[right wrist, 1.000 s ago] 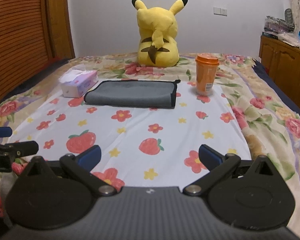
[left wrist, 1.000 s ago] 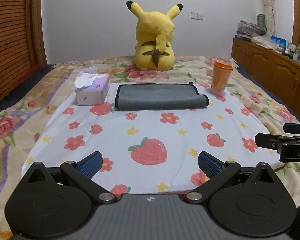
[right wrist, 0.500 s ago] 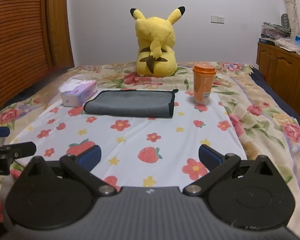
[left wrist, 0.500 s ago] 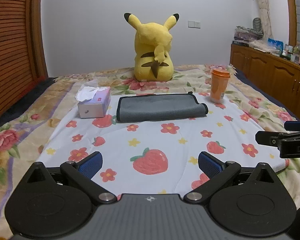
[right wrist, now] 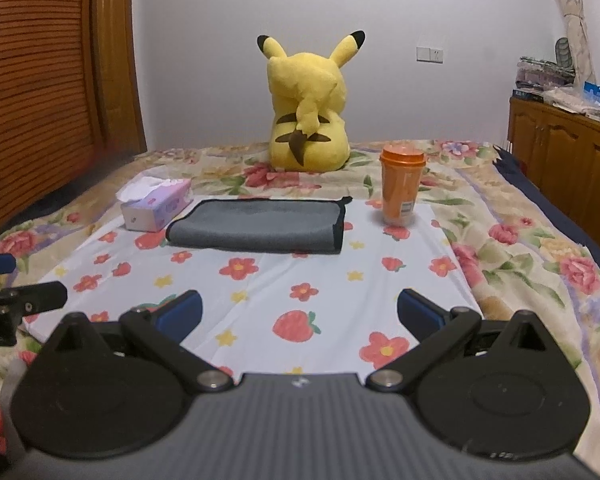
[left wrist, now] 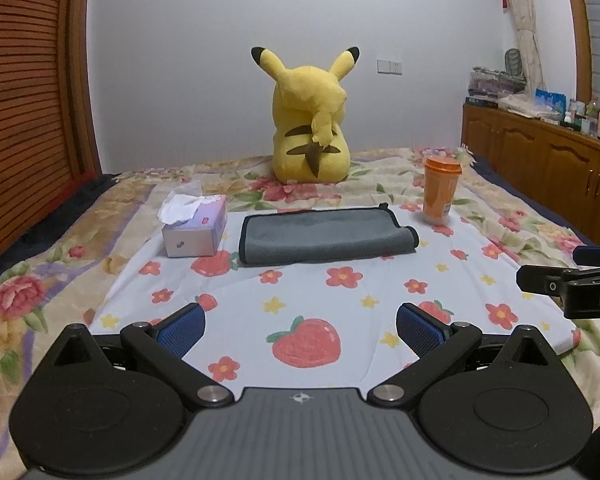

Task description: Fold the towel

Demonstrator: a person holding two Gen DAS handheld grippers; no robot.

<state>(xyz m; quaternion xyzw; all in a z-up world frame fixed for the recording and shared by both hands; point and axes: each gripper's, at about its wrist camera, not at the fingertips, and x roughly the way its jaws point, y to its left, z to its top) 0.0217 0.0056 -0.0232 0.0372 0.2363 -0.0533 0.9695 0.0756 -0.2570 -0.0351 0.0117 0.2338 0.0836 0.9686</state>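
towel (left wrist: 325,233) lies flat, long axis left-right

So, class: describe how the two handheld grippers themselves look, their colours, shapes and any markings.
Both match. The left gripper and the right gripper each have a ribbed grey body with a small star-like emblem, two rounded black lobes, black link arms on silver pivots, and blue textured finger pads. White lettering marks each gripper's side, only partly readable. No sleeves or cables show.

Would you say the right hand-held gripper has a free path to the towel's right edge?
Probably yes: the right hand-held gripper is open, only bare sheet lies before the towel, and the cup stands apart.
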